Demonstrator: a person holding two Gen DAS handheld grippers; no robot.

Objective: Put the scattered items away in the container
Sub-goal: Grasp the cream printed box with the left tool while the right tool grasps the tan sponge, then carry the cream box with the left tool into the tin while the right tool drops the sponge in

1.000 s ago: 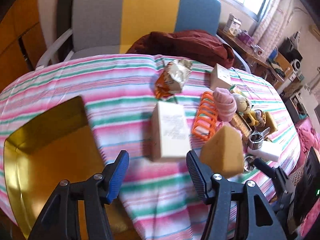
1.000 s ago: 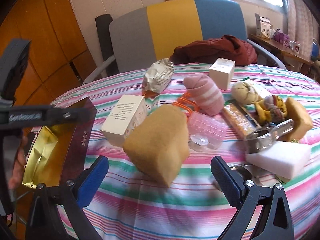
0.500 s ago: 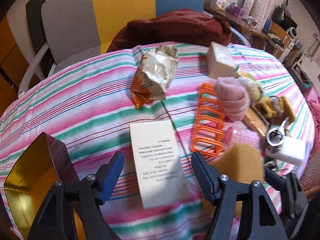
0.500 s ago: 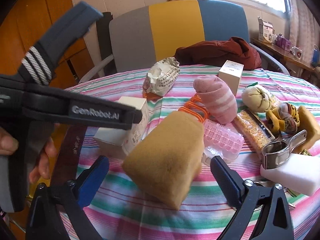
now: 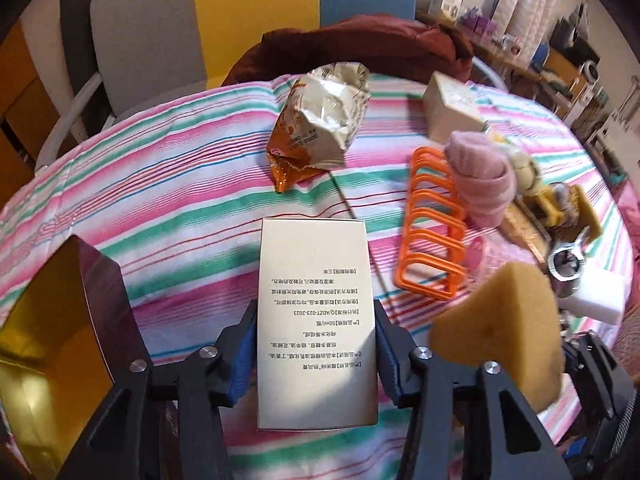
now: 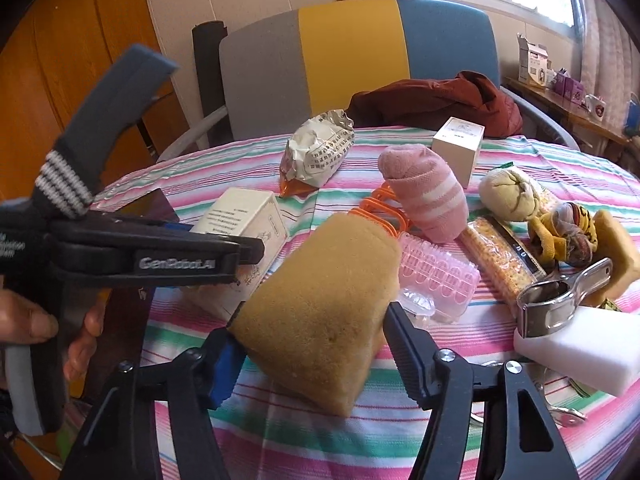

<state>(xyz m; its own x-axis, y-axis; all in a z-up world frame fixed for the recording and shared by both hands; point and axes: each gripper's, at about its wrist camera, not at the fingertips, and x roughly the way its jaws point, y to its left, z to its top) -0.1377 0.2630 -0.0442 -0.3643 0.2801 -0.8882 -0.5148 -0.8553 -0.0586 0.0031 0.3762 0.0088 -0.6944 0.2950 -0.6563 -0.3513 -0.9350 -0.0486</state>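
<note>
- Left wrist view shows the left claw (image 5: 316, 354) with its blue-padded fingers (image 5: 245, 354) pressed against both long sides of a cream box (image 5: 316, 312) printed with small text — clenched on the box, by the look of it.
- Right wrist view shows the right claw (image 6: 314, 350) straddling a tan sponge (image 6: 320, 312); both fingers touch its flanks, so I judge it gripped too.
- Step in hand, as I read it: both claws have just taken hold of an item, and neither item has yet gone to the container (image 5: 48, 344).
- That container is a dark-walled box with a shiny gold lining, sitting open at the near left edge of the striped tabletop (image 5: 180, 208), just beside the left claw.
- Next move calls for lifting the cream box clear of the cloth and swinging it left over the gold opening before letting go; the sponge has farther to travel and should wait, or the two claws may crowd each other.
- The cream box looks rigid and flat-sided, so it should hold steady; the sponge is soft and may squash in the grip.
- Scattered items on the tabletop: a crumpled snack bag (image 5: 324, 112), an orange rack (image 5: 432, 236), a pink rolled sock (image 5: 480, 176), a small square box (image 5: 452, 108), a white foam block (image 6: 580, 348) and a metal clip (image 6: 560, 296) — all well apart from the container.
</note>
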